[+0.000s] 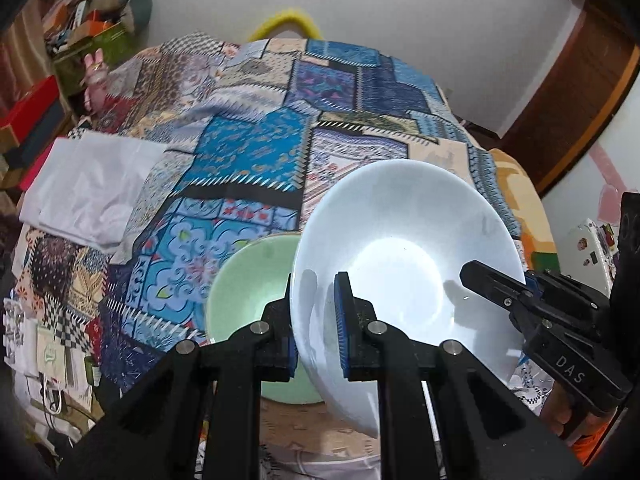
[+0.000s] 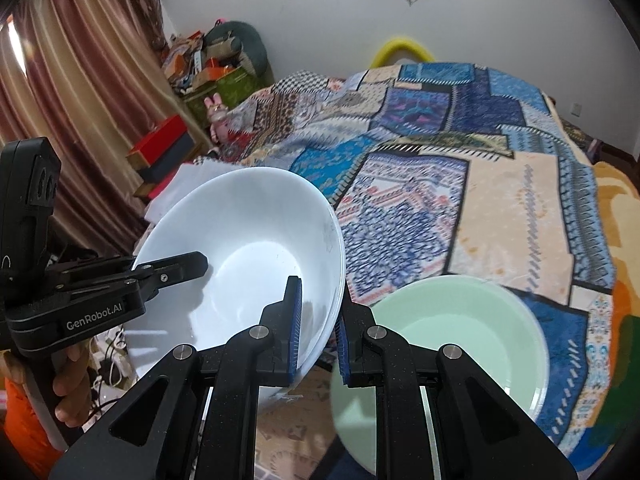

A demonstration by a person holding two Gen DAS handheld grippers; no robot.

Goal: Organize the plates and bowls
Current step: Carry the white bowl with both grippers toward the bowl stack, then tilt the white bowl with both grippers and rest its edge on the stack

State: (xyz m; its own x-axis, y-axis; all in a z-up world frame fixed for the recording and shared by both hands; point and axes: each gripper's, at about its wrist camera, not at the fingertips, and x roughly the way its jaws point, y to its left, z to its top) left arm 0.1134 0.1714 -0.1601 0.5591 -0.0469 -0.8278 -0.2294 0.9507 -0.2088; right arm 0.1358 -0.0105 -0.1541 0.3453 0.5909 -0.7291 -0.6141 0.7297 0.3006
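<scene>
A large white bowl (image 1: pixel 400 256) (image 2: pixel 248 248) hangs tilted in the air over a patchwork bedspread (image 1: pixel 248 148) (image 2: pixel 500 208). In the left wrist view my left gripper (image 1: pixel 316 292) is shut on the bowl's left rim, one pad inside and one outside. My right gripper (image 2: pixel 318 300) is shut on the opposite rim in the same way. Each gripper also shows in the other's view: the right gripper (image 1: pixel 474 274) and the left gripper (image 2: pixel 196 260), a hand holding each. A pale green bowl (image 1: pixel 248 300) (image 2: pixel 460 344) sits upright on the bed just beside and below the white bowl.
A folded white sheet (image 1: pixel 92 192) lies on the bed's left side. Red and black boxes (image 2: pixel 164 152) and a cluttered pile (image 1: pixel 92 12) stand by the curtain (image 2: pixel 80 80). A brown door (image 1: pixel 580 92) is at the right. Cables and bags (image 1: pixel 52 368) lie on the floor.
</scene>
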